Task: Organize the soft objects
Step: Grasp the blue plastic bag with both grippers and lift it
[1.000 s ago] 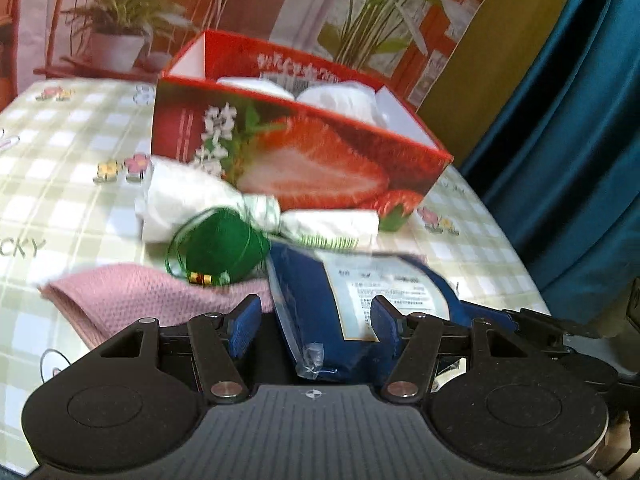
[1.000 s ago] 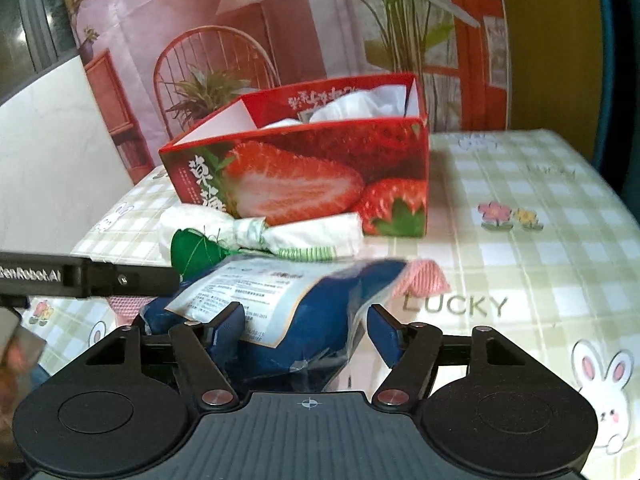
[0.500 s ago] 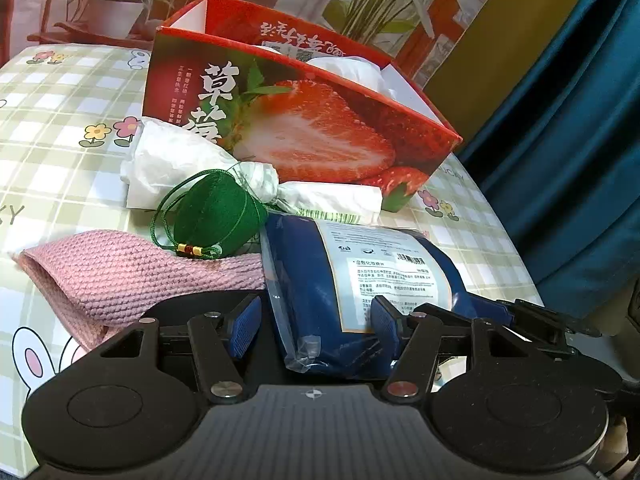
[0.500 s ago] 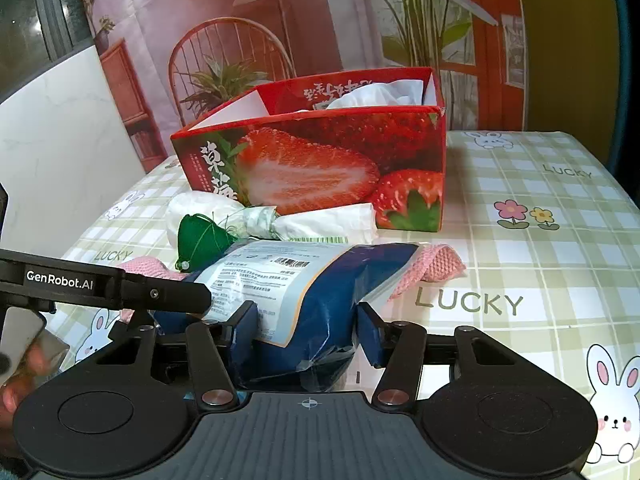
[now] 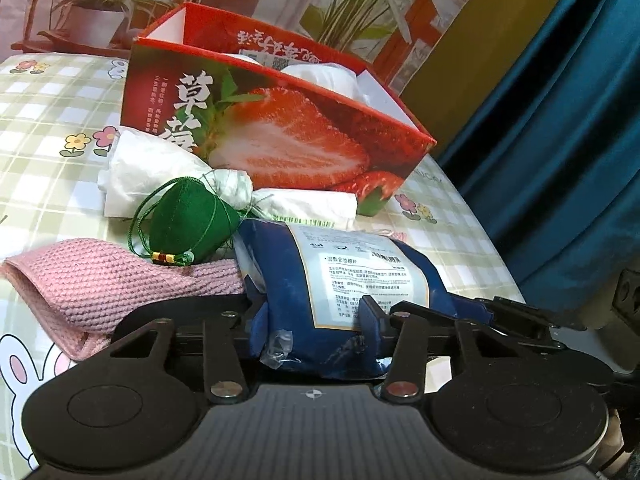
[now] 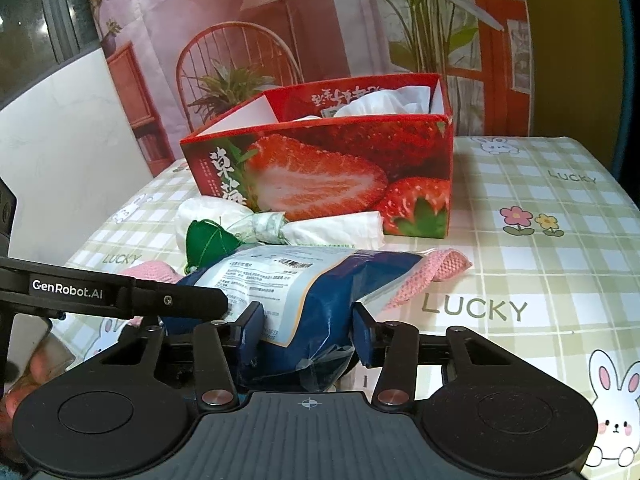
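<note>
The left claw [image 5: 308, 320] and right claw [image 6: 308, 336] are closing, each pressing an end of the soft blue plastic packet [image 5: 340, 280]. It lies on the checked bench [image 6: 540, 280].

Green-and-white checked tablecloth [image 6: 560, 208] spread over table, printed with LUCKY lettering, flowers, rabbits. Backdrop [image 6: 280, 20] hung behind, printed with chair, potted plants (flat picture, not real furniture). Teal curtain [image 5: 560, 120] seen beside table edge.

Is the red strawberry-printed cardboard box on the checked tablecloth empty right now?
No, white crumpled plastic bags show above the rim inside the red strawberry-printed cardboard box in the right wrist view.
</note>
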`<action>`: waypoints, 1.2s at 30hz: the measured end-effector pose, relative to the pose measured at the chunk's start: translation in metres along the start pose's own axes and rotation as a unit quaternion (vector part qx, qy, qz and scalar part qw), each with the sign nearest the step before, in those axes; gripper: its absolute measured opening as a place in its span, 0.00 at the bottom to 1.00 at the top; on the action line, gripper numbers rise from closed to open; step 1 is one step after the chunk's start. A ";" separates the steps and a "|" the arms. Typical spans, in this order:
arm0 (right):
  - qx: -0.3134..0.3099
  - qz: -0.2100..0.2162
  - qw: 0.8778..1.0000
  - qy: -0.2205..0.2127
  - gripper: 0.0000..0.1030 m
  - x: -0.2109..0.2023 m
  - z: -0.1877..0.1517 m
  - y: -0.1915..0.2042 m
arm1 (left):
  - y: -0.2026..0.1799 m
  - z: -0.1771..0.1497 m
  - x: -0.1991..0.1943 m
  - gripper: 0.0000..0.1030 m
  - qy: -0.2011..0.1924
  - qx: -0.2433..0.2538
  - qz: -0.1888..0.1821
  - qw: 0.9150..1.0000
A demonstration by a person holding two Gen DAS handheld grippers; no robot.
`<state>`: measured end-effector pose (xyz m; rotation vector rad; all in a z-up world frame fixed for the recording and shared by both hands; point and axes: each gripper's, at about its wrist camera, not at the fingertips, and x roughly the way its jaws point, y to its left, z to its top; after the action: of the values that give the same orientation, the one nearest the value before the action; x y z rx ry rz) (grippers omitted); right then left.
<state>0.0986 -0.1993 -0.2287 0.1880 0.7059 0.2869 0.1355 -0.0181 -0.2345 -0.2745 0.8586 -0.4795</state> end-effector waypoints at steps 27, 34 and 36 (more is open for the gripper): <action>-0.055 -0.001 0.992 -0.112 0.40 -0.033 0.006 0.014 | -0.029 0.005 -0.040 0.42 -0.112 0.080 -0.006 0.990; -0.063 0.005 0.990 -0.122 0.40 -0.035 0.014 0.014 | -0.019 0.020 -0.051 0.42 -0.120 0.079 -0.038 0.989; -0.067 0.008 0.990 -0.127 0.40 -0.035 0.021 0.016 | -0.017 0.029 -0.053 0.42 -0.123 0.077 -0.046 0.988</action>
<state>0.0838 -0.1970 -0.1873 0.0996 0.4302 0.3189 0.1233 -0.0047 -0.1741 -0.2265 0.5662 -0.5820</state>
